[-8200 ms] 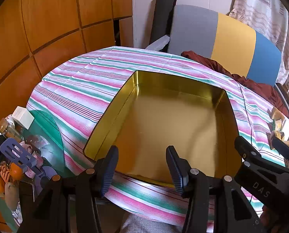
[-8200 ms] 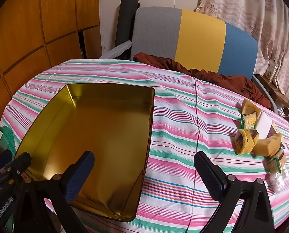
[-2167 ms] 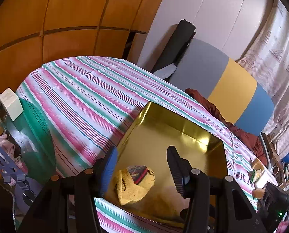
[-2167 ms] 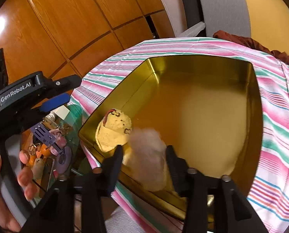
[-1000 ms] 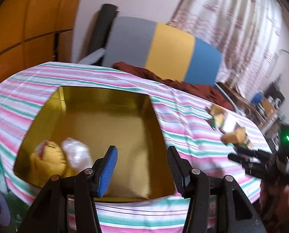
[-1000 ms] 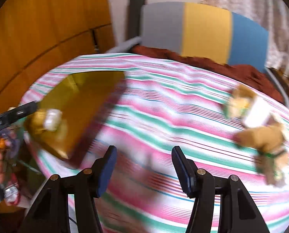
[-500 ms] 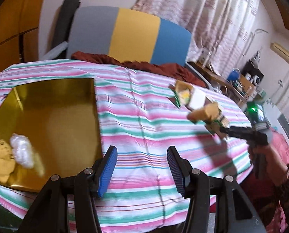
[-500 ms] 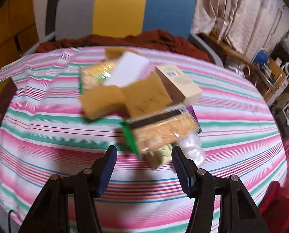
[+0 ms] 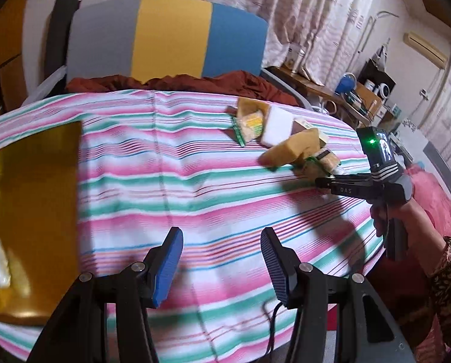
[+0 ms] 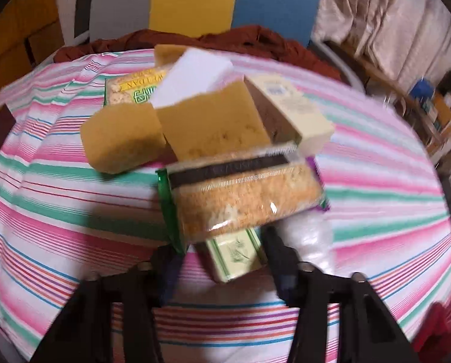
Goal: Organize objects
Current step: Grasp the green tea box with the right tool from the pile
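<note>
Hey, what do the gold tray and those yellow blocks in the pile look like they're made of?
Gold tray: probably metal, a glossy gold finish that catches glare. Yellow blocks: likely sponge foam, matte with a pitted, porous face; motion blur leaves it uncertain.

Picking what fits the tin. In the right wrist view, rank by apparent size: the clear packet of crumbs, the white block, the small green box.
1. Clear packet of crumbs, nearest the camera, so flattered.
2. White block.
3. Small green box, partly hidden under the packet.
</note>
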Demonstrator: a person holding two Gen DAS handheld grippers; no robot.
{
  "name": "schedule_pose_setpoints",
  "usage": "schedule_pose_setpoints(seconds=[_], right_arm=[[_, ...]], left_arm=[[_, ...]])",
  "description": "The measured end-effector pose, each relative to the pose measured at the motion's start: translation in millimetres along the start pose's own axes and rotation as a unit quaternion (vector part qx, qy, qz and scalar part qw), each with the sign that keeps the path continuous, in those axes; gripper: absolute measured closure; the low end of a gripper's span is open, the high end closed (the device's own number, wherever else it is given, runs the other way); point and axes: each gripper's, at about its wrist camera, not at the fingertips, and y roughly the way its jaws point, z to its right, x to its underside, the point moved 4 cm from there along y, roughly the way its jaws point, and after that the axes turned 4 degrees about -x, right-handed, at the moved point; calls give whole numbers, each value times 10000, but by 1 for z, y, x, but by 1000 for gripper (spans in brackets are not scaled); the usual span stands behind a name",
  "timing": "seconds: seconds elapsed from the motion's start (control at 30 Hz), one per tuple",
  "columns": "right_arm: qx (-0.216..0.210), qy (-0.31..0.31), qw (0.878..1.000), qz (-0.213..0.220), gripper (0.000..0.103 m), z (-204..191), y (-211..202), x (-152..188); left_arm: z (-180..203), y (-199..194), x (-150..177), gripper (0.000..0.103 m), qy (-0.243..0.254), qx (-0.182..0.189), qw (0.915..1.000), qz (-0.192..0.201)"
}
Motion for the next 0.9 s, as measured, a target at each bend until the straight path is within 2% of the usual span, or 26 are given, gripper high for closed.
schedule_pose_setpoints(seconds=[0.07,0.27,0.5,0.57,0.63,0.77,0.9], right_arm=[[-319,87,9995,-16,72,-4,-4,1],[-1116,111,9936,-136,72,-29,-15,8],[-1346,217,9902,-299,72,-24,-20,12],[-1447,241,9886,-324,72,-19,-22,14],[-1321,180,9904,-378,72,-17,-22,14],[-618,134,9971,-415,72,0,-22,16],[-276,308,9982,-443,72,18,-22,14]], left_arm=[[9,10,-7,49,64,56,9999,-59],[26,36,-28,49,174,106,9997,-164],[63,75,-57,48,667,179,9973,-228],[75,88,-65,44,820,222,9961,-224],[87,103,-72,39,1011,230,9943,-256],[113,132,-77,39,1360,260,9895,-418],[125,154,-78,39,1488,262,9869,-564]])
